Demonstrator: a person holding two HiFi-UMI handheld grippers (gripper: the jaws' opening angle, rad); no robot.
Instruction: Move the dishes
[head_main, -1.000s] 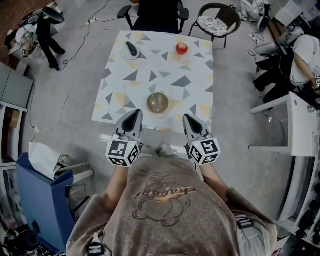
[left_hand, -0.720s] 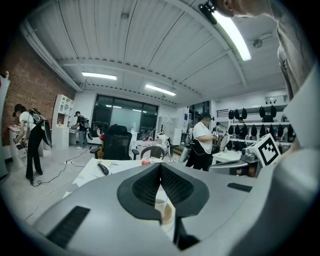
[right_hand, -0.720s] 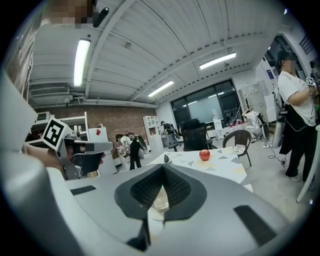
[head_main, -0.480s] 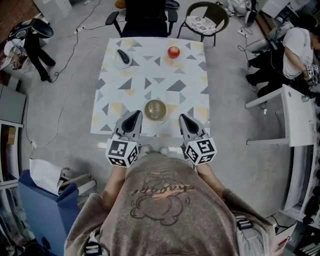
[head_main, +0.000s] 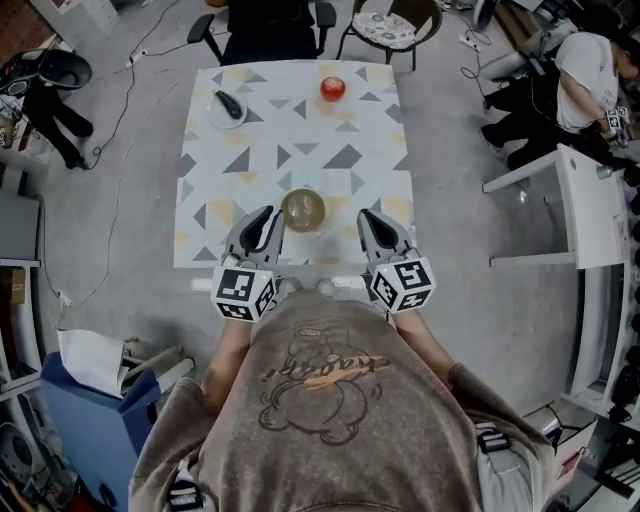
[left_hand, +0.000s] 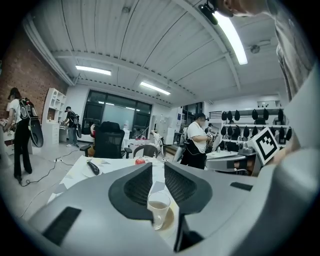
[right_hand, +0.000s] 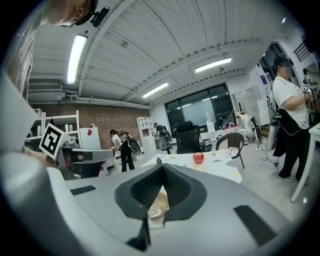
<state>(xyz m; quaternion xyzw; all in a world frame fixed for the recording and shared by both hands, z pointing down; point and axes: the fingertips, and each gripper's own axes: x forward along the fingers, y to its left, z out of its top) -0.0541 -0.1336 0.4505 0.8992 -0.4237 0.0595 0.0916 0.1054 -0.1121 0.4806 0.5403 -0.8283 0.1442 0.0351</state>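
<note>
A clear glass (head_main: 303, 208) stands on a tan saucer (head_main: 303, 226) near the front edge of the patterned table (head_main: 240, 180). My left gripper (head_main: 268, 214) is just left of it. Its jaws have just been opening, stand slightly apart, open, and hold nothing. The left gripper view has the glass (left_hand: 159, 212) beyond the left gripper (left_hand: 158, 167). My right gripper (head_main: 368, 217) is to the right of the glass, shut and empty. Its tips meet in the right gripper view (right_hand: 159, 168), with the glass (right_hand: 156, 207) behind them. At the far end lie a red apple (head_main: 332, 88) and a white plate (head_main: 229, 108) bearing a dark object.
Two chairs (head_main: 272, 20) (head_main: 385, 25) stand behind the table. A white desk (head_main: 580, 230) and a seated person (head_main: 585, 70) are to the right. A blue bin (head_main: 90, 400) sits at lower left, and cables run over the floor on the left.
Both grippers have moved forward over the table's near edge and now flank the glass. The table has shifted left and up in the head view.
</note>
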